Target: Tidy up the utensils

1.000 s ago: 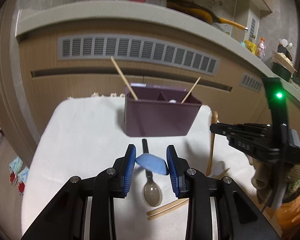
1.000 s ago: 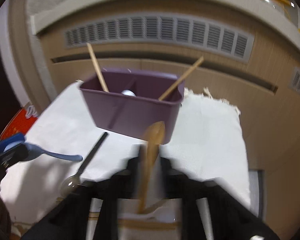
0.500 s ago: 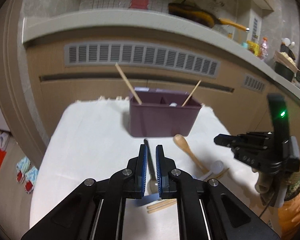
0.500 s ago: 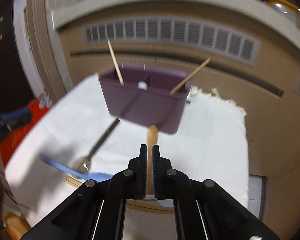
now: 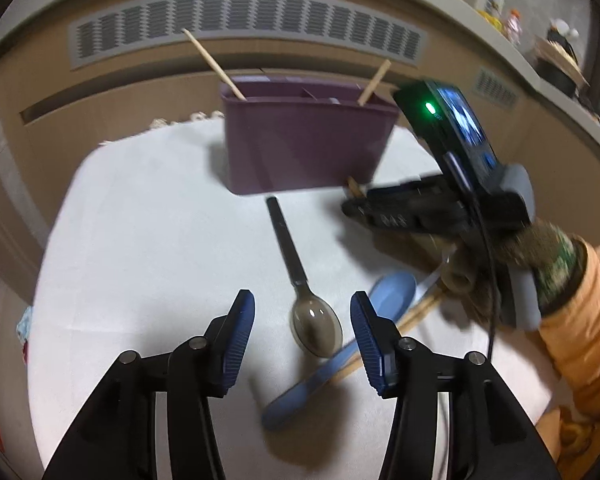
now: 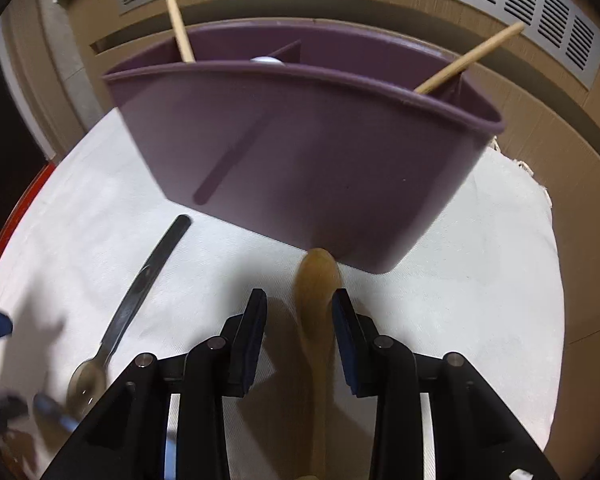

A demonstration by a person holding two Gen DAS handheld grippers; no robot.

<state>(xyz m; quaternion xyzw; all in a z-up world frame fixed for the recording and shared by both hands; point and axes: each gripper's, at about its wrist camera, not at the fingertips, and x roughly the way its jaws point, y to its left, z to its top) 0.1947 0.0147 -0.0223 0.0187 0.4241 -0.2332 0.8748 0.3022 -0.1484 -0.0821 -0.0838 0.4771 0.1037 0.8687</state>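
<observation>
1. Now with both tools low over the white cloth (image 5: 140, 240), jaws just been opening on each side and nothing pinched by either
2. Left gripper (image 5: 302, 320): blue pads spread wide, bowl of the metal spoon (image 5: 316, 330) lying on the cloth between them, untouched – its dark handle pointing up toward the purple caddy (image 5: 300, 144)
3. Right gripper (image 6: 299, 332): pads parted, wooden spoon (image 6: 318, 288) flat on the cloth in the gap, pads not seen pressing it, bowl end touching or just beside the caddy's near bottom corner
4. Probably the pickup step for both – best done by centring each pad pair on the handle, not the bowl: shift the left tool forward along the dark handle before closing
5. Same for the right: close on the narrow shaft just behind the bowl, then lift clear of the caddy wall before tilting upright
6. Worth minding the blue spoon (image 5: 380, 304) and the chopsticks (image 5: 416, 314) crossing under the metal spoon's bowl – a careless close could drag them along
7. Caddy contents: divided into compartments, one wooden stick (image 6: 178, 20) leaning out at the left end, another stick (image 6: 472, 62) at the right end, a small white object (image 6: 266, 60) peeking by the middle divider – what it is, cannot tell
8. Still loose on the cloth: metal spoon, wooden spoon, blue spoon, chopsticks
</observation>
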